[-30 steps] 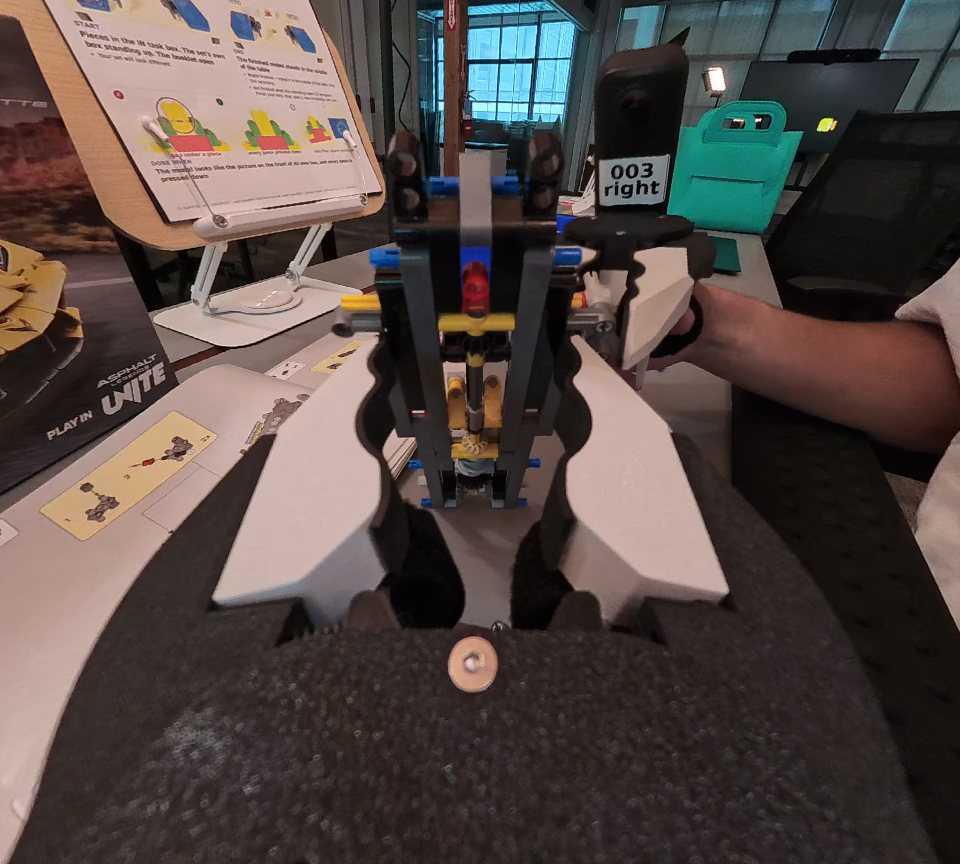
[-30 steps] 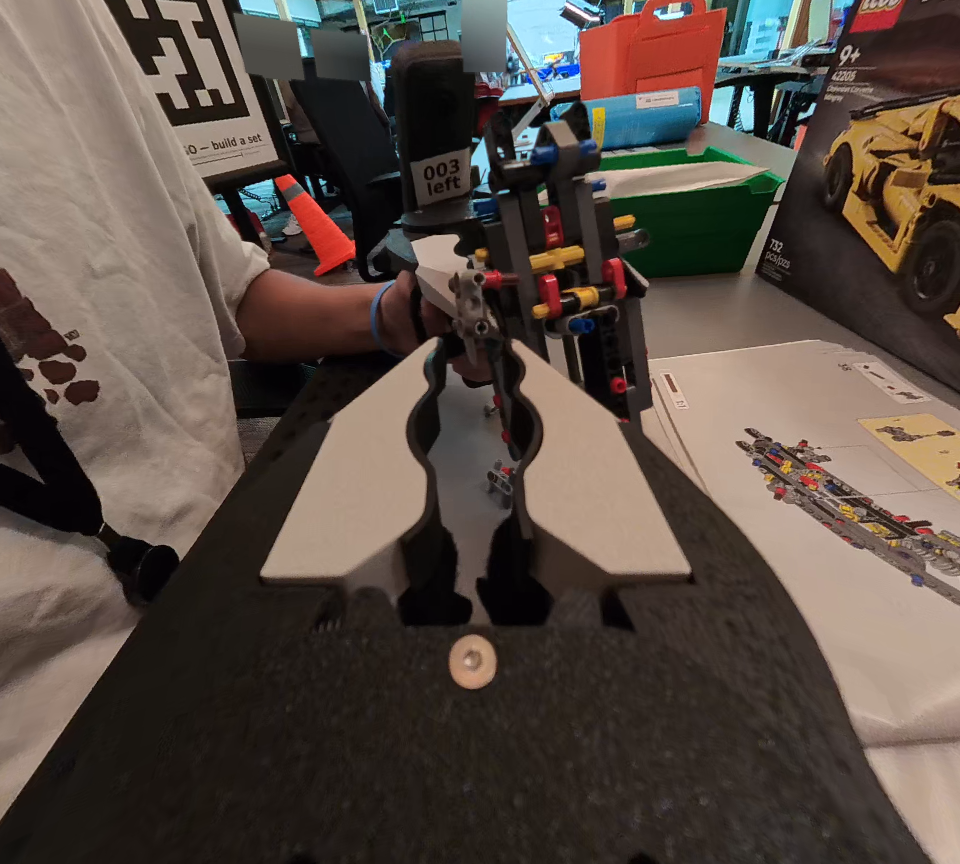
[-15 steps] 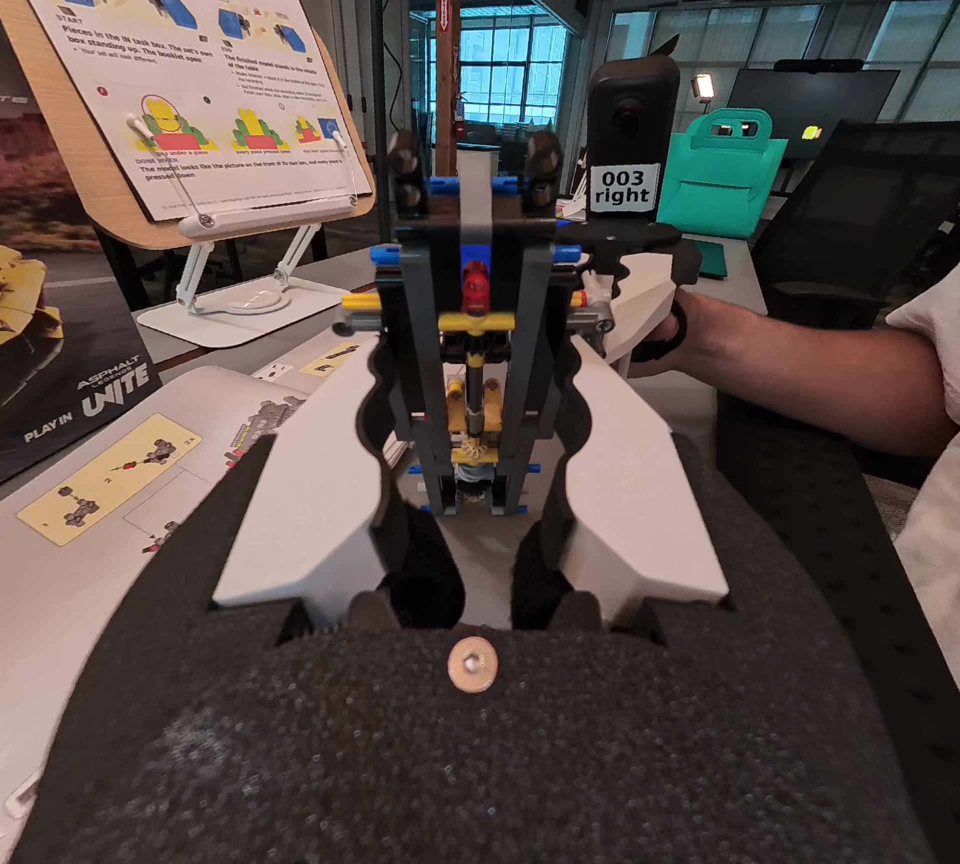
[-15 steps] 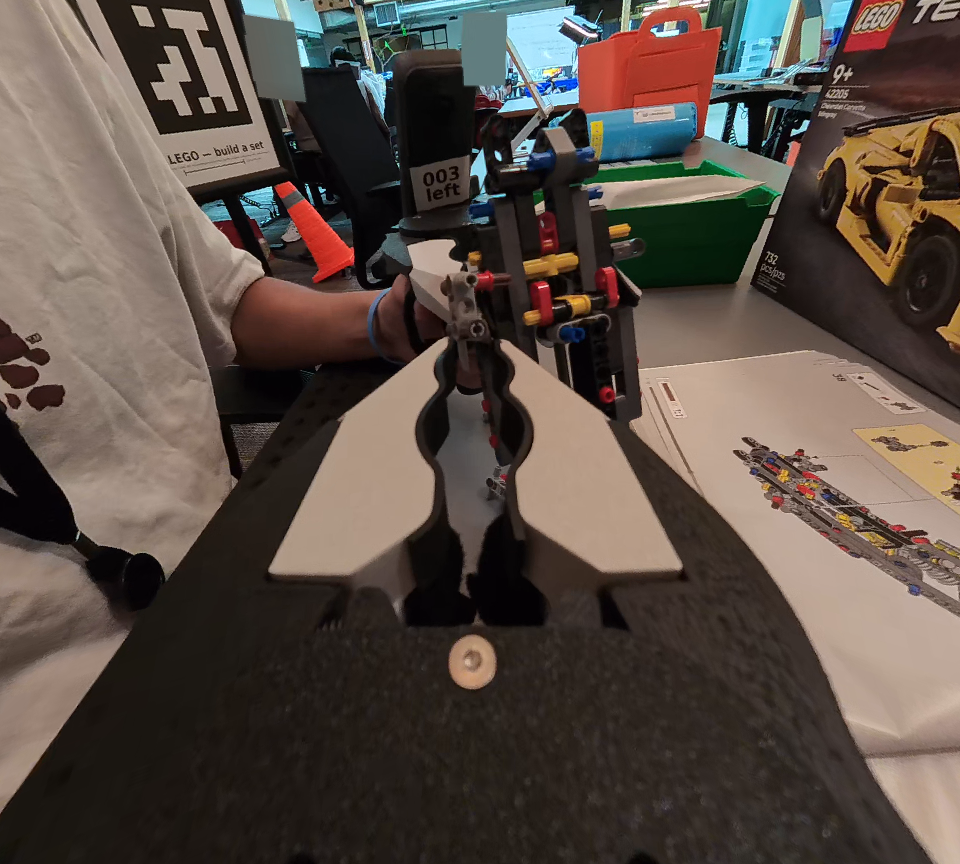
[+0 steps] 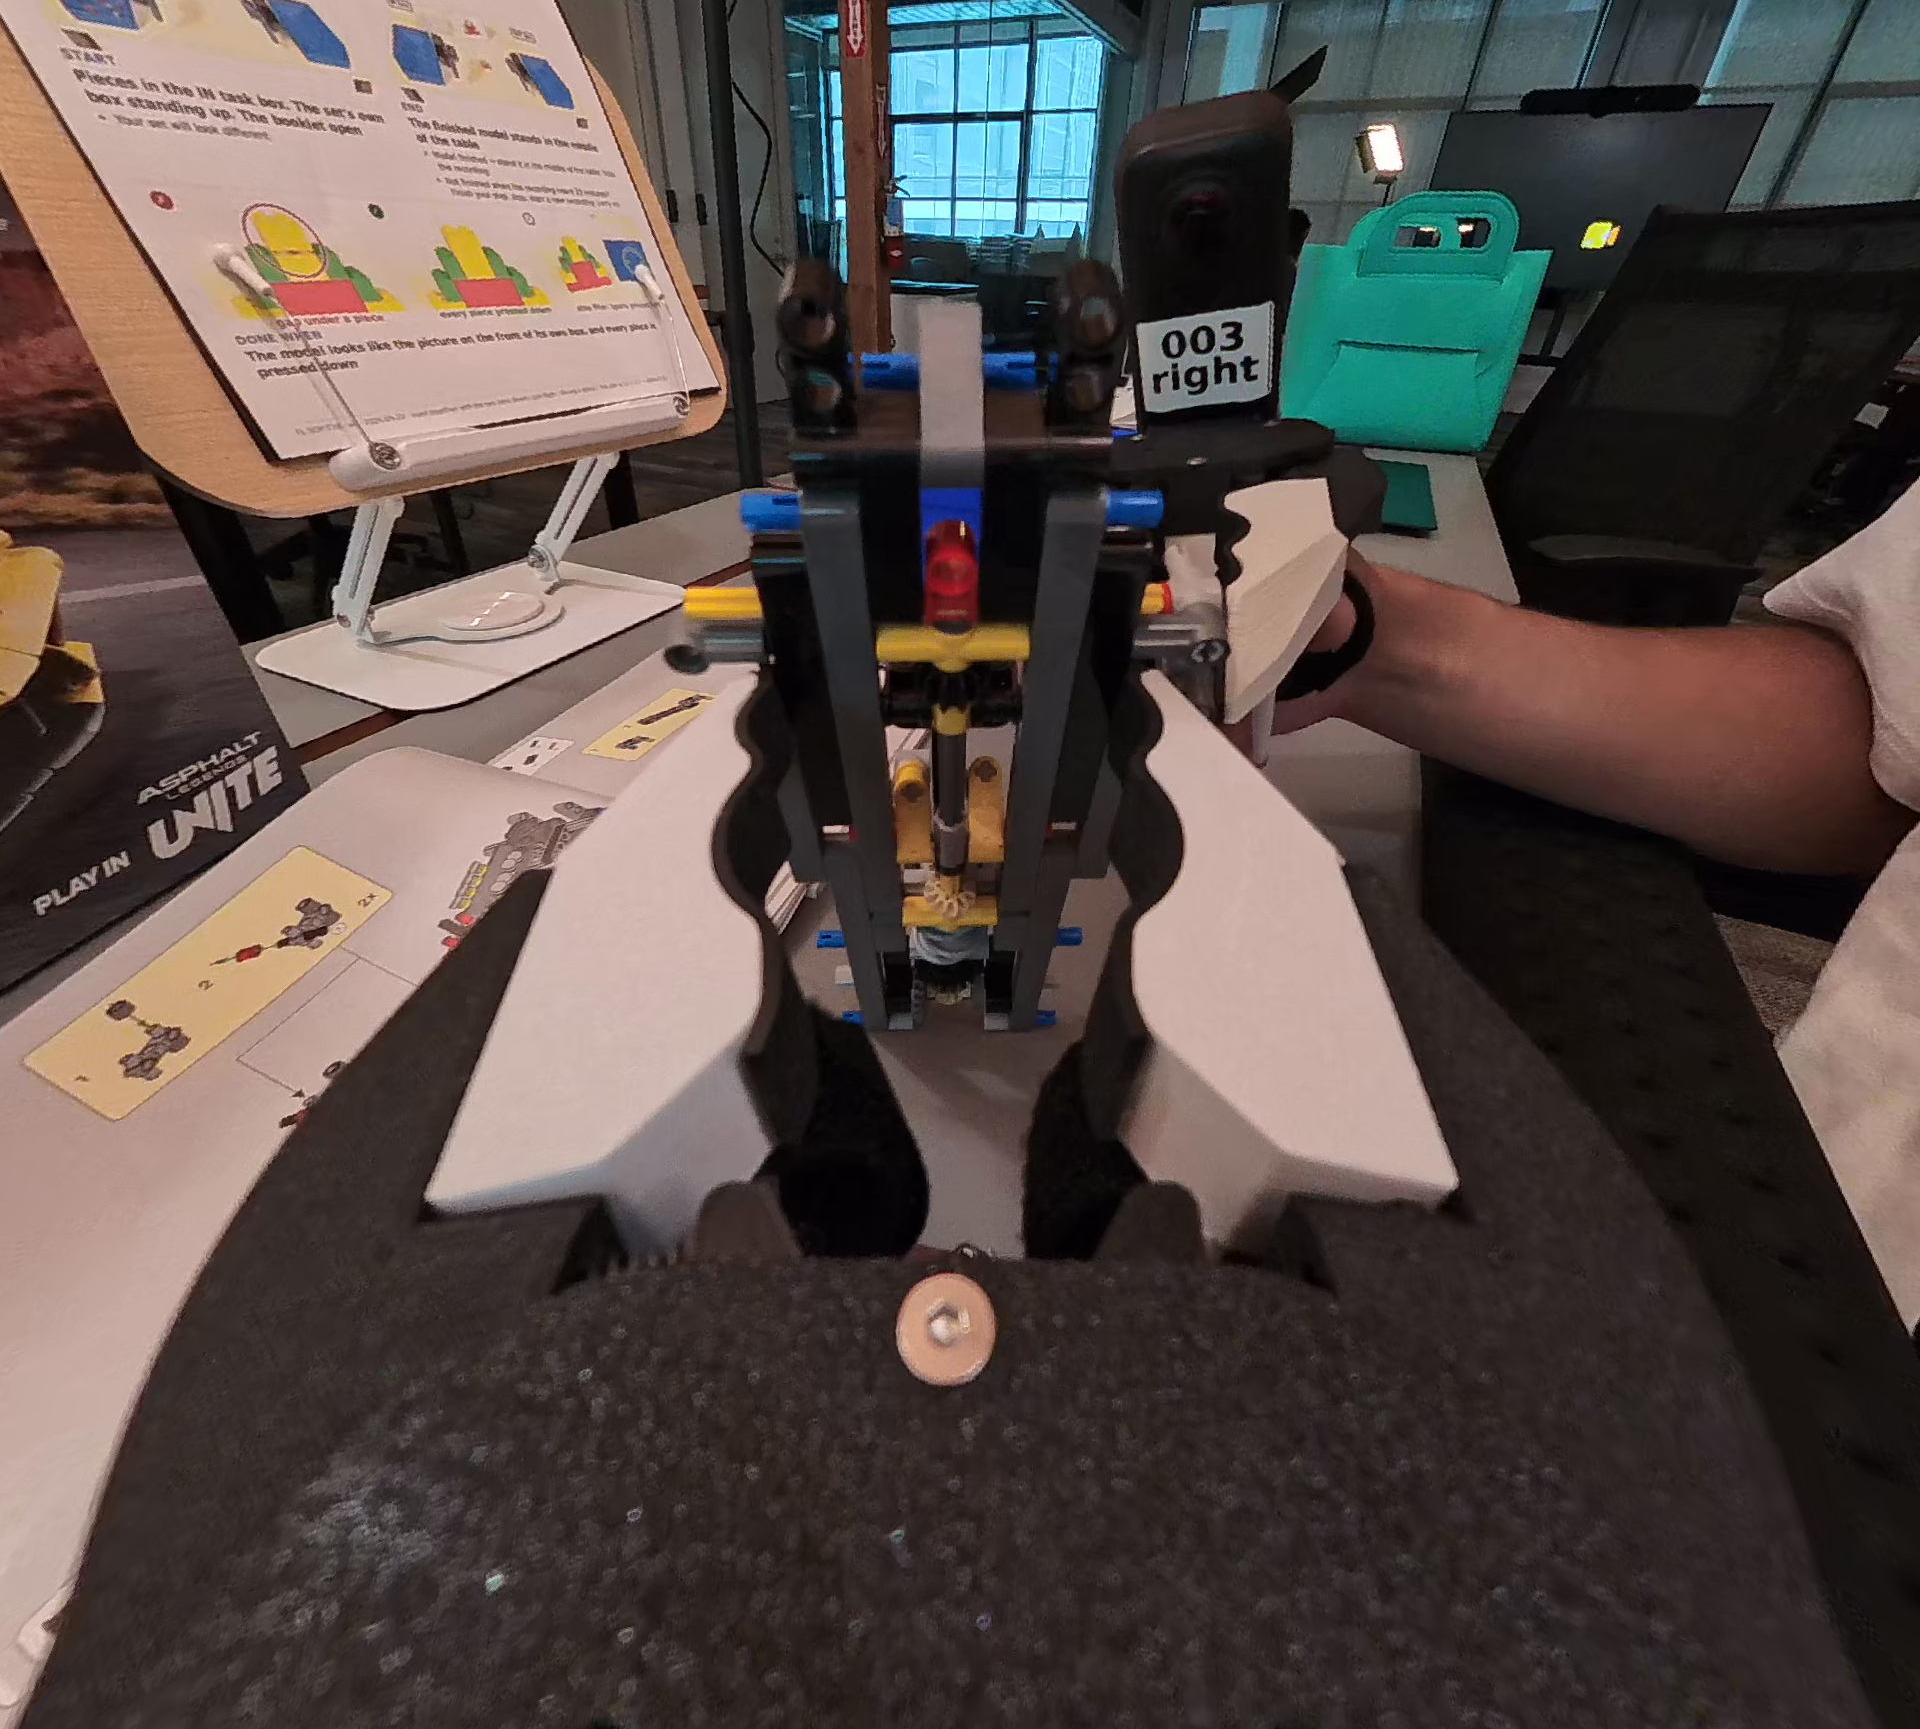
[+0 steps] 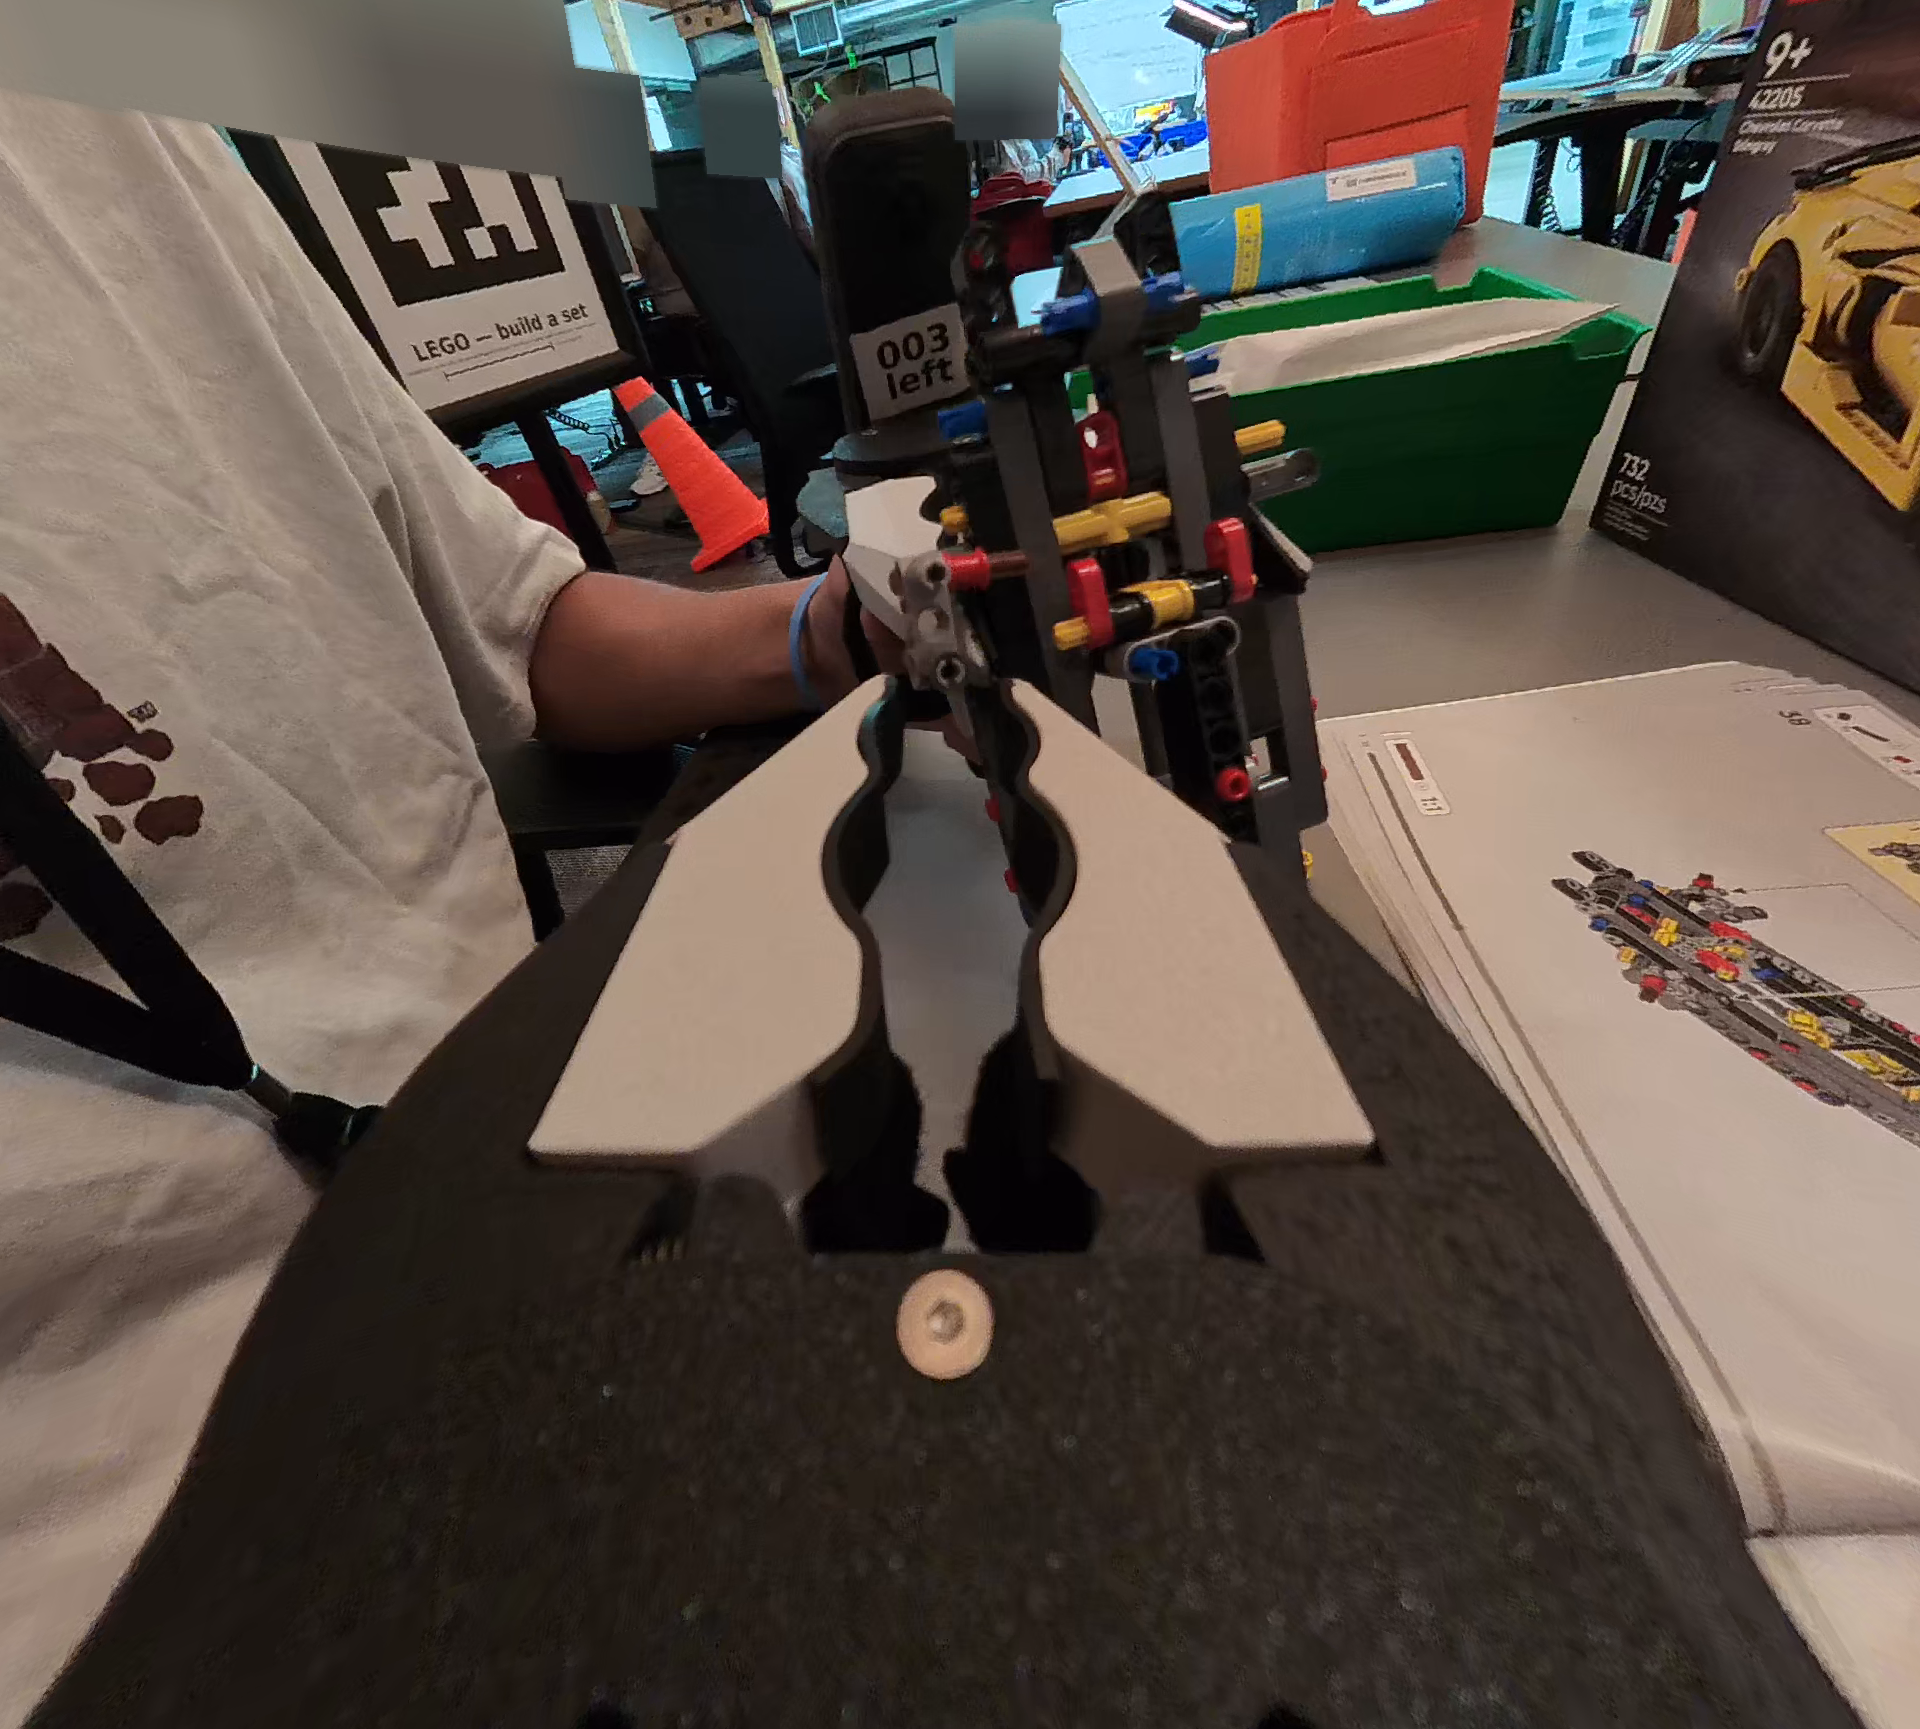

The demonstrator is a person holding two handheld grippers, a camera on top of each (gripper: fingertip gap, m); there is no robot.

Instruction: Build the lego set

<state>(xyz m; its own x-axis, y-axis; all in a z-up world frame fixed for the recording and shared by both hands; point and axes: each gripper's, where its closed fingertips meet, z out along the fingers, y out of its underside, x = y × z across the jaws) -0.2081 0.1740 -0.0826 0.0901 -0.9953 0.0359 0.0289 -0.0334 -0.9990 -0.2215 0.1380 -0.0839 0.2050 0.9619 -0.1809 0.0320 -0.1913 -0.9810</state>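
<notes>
My left gripper (image 5: 945, 734) is shut on a dark grey lego chassis (image 5: 831, 599) and holds it upright above the table. The chassis carries yellow, red and blue pins; it also shows in the right wrist view (image 6: 1132, 536). My right gripper (image 6: 951, 723) is shut on a small part: a light grey connector (image 6: 935, 630) on a thin dark beam, with a red pin pointing at the chassis's side. The connector touches or nearly touches the chassis. In the left wrist view the right gripper's white finger (image 5: 1283, 588) sits at the chassis's right side.
An open instruction booklet (image 6: 1662, 900) lies on the grey table under both grippers. A lego box (image 6: 1808, 277) stands right, a green bin (image 6: 1455, 453) behind. A sheet on a wooden stand (image 5: 343, 152) is far left. The person's forearm (image 5: 1579, 723) reaches in from the right.
My right gripper has brought the grey connector closer to the chassis's side. The left gripper keeps its hold on the chassis, shifted only slightly.
</notes>
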